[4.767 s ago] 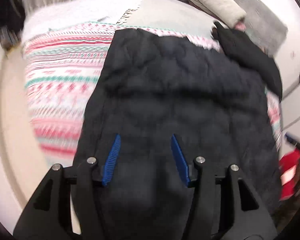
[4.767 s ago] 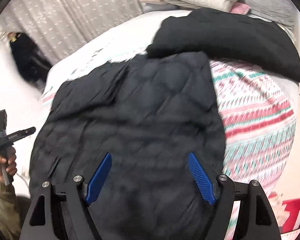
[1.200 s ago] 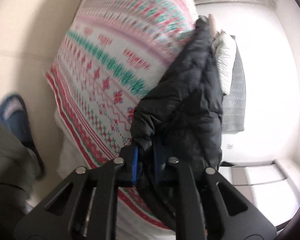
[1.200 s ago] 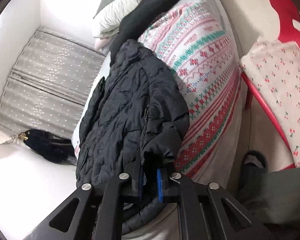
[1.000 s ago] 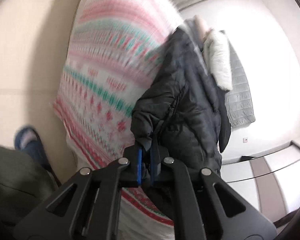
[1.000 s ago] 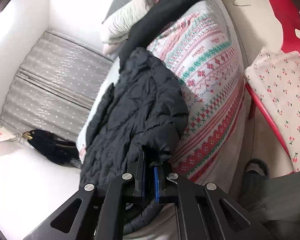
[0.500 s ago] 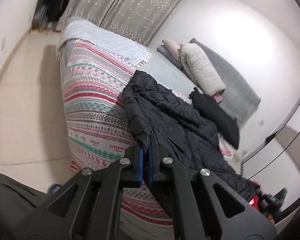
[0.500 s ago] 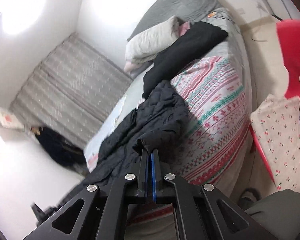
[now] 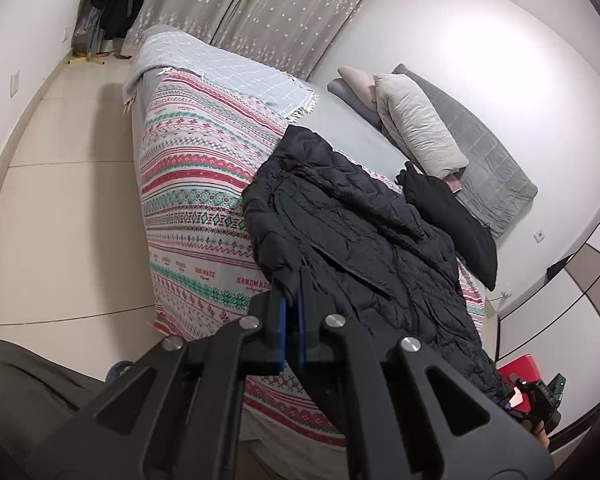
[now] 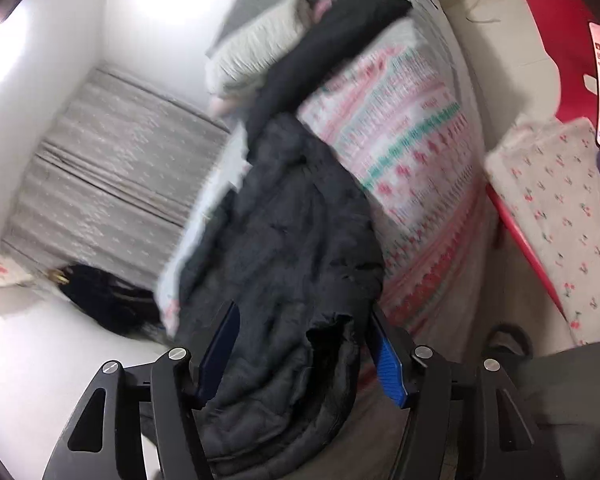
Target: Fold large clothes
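Observation:
A black quilted puffer jacket (image 9: 364, 232) lies stretched along the near edge of the bed, over a red, green and white patterned blanket (image 9: 196, 184). My left gripper (image 9: 290, 312) is shut on one corner of the jacket and holds it just off the bed's edge. My right gripper (image 10: 304, 348) is open, its blue pads (image 10: 388, 364) spread wide on either side of the jacket's other end (image 10: 292, 248), which hangs loose over the bed's side. The right view is blurred by motion.
A second black garment (image 9: 452, 212) and pillows (image 9: 416, 128) lie at the head of the bed. A red chair (image 10: 556, 24) with a cherry-print cloth (image 10: 560, 208) stands by the bed on the right. Grey curtains (image 9: 260, 4) hang behind. Tiled floor (image 9: 64, 200) lies left of the bed.
My right gripper was shut on the jacket's corner and has opened, letting it drop. My left gripper stays shut on its corner and has barely moved.

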Action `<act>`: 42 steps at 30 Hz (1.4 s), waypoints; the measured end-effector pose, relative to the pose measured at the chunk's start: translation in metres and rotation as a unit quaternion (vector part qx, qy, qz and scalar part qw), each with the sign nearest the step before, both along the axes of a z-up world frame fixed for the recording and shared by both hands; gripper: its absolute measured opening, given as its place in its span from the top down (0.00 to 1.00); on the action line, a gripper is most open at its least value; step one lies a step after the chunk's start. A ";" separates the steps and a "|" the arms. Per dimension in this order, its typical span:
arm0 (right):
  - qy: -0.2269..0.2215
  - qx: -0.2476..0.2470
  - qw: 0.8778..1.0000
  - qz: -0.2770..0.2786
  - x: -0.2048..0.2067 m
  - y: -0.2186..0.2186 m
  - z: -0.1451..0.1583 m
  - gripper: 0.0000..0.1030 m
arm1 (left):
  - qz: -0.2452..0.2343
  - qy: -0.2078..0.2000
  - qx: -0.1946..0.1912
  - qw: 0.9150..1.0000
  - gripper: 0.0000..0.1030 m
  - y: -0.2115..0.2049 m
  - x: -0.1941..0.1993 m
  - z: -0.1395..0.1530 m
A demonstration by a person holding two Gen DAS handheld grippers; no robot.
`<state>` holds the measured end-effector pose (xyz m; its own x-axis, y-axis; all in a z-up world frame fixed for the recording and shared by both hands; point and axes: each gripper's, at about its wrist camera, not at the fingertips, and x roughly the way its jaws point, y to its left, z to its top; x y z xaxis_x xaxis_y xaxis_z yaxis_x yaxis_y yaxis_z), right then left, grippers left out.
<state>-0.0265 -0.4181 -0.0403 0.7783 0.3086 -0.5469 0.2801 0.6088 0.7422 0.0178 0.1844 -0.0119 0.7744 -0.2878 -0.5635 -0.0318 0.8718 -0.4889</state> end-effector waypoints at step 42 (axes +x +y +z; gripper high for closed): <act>-0.203 -0.070 0.976 0.042 -0.084 0.034 0.120 0.97 | 0.012 -0.124 0.291 0.948 0.95 -0.062 -0.074 0.102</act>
